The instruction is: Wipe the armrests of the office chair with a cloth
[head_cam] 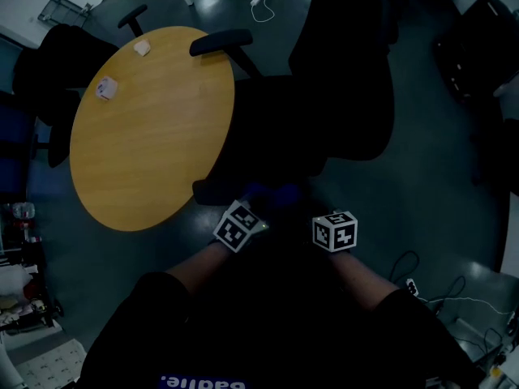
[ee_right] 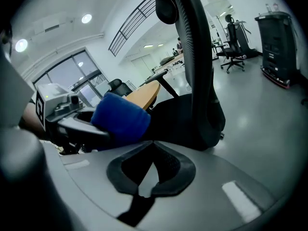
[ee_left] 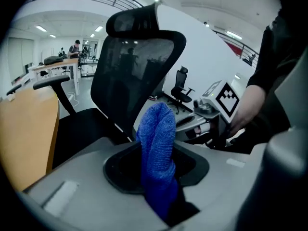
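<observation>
A black office chair (head_cam: 316, 96) with a mesh back (ee_left: 134, 66) stands in front of me. Its far armrest (head_cam: 220, 42) sticks out by the table; its near armrest (head_cam: 212, 191) lies just left of my grippers. My left gripper (ee_left: 156, 150) is shut on a folded blue cloth (ee_left: 156, 126), which stands up between the jaws. In the head view the cloth (head_cam: 272, 194) sits by the near armrest's end; I cannot tell whether it touches. My right gripper (ee_right: 153, 147) is shut on nothing, close beside the cloth (ee_right: 120, 117).
A round wooden table (head_cam: 146, 128) stands left of the chair with two small objects (head_cam: 106, 88) on it. Another black chair (head_cam: 49, 71) is behind the table. Cables (head_cam: 422, 286) lie on the floor at the right. More chairs (ee_left: 182, 85) stand far off.
</observation>
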